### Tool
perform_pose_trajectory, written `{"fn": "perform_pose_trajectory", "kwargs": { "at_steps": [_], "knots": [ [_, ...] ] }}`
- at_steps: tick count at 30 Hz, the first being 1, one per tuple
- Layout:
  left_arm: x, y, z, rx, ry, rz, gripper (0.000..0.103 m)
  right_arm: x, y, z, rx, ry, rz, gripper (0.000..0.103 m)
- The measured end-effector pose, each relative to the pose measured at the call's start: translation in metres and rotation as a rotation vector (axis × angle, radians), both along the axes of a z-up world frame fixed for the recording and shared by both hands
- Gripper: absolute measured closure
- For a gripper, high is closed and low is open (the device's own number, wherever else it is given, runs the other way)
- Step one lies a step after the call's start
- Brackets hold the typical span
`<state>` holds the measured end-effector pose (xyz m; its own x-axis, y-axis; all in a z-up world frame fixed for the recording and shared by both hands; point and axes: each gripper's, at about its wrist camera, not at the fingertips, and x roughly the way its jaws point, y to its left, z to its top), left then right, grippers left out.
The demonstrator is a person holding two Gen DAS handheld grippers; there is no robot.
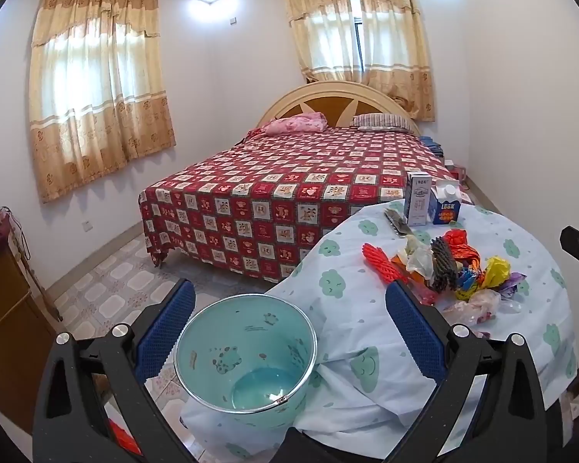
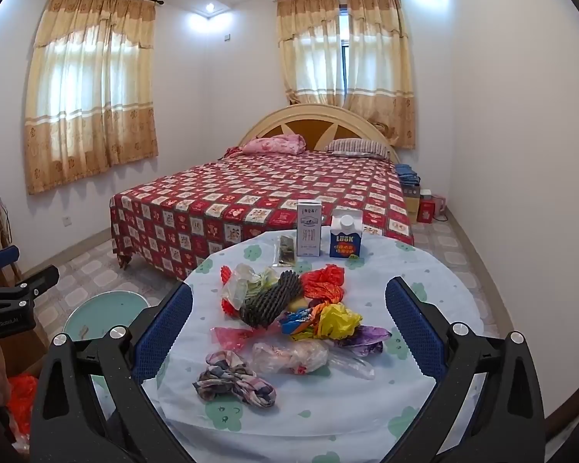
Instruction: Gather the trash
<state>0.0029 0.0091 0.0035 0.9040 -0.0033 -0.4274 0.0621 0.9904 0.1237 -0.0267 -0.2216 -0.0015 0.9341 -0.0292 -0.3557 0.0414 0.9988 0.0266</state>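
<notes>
Trash [image 2: 289, 308] heaped on table [image 2: 386, 405] — two cartons [image 2: 308, 227] behind, bin [image 1: 247, 351] beside; both jaws spread.

Daylight is coming in softly through the drawn curtains [image 1: 100, 88] on both windows, glowing brightest at the sheer upper panels. Recessed ceiling spots [image 2: 210, 7] above the curtains are blooming into white halos on the walls. The room is reading evenly bright; shadows are staying faint, pooling only under the bed [image 1: 289, 193] below the curtains. Fisheye distortion is bending the curtain rods and walls, and black vignette corners are closing round both views. A small glint is showing inside the teal bin [image 1: 247, 351]. Focus is holding mostly sharp, softening slightly at the rims.
</notes>
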Motion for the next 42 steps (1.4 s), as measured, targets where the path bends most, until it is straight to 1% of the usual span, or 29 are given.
{"fn": "perform_pose_trajectory", "kwargs": {
  "at_steps": [4,12,15,29,30,31,35,37,39,42],
  "knots": [
    [0.001,0.005,0.004,0.002,-0.001,-0.003,0.006,0.001,0.000,0.000,0.000,0.004,0.001,0.005],
    [0.000,0.001,0.000,-0.004,0.002,0.001,0.006,0.001,0.001,-0.001,-0.001,0.004,0.000,0.005],
    [0.001,0.009,0.001,-0.003,0.001,0.003,0.006,0.002,0.001,-0.002,0.000,0.008,0.000,0.005],
    [0.002,0.009,0.000,-0.003,0.004,0.005,0.006,0.004,0.002,-0.005,0.001,0.015,0.002,0.005],
    [0.002,0.012,-0.004,-0.003,0.005,0.007,0.006,0.004,0.003,-0.005,0.001,0.015,0.003,0.005],
    [0.002,0.015,-0.004,-0.004,0.005,0.008,0.006,-0.003,0.008,-0.015,0.000,0.015,0.003,0.005],
    [0.003,0.017,-0.004,-0.003,0.005,0.008,0.006,0.001,0.006,-0.011,0.001,0.018,0.003,0.005],
    [0.003,0.019,-0.004,-0.003,0.005,0.008,0.006,-0.001,0.008,-0.018,-0.001,0.017,0.001,0.005],
    [0.003,0.015,-0.004,-0.002,0.007,0.008,0.006,0.002,0.006,-0.013,0.000,0.019,0.002,0.005],
    [0.003,0.018,-0.004,-0.001,0.007,0.007,0.006,0.002,0.007,-0.016,0.000,0.019,0.003,0.005]
  ]
}}
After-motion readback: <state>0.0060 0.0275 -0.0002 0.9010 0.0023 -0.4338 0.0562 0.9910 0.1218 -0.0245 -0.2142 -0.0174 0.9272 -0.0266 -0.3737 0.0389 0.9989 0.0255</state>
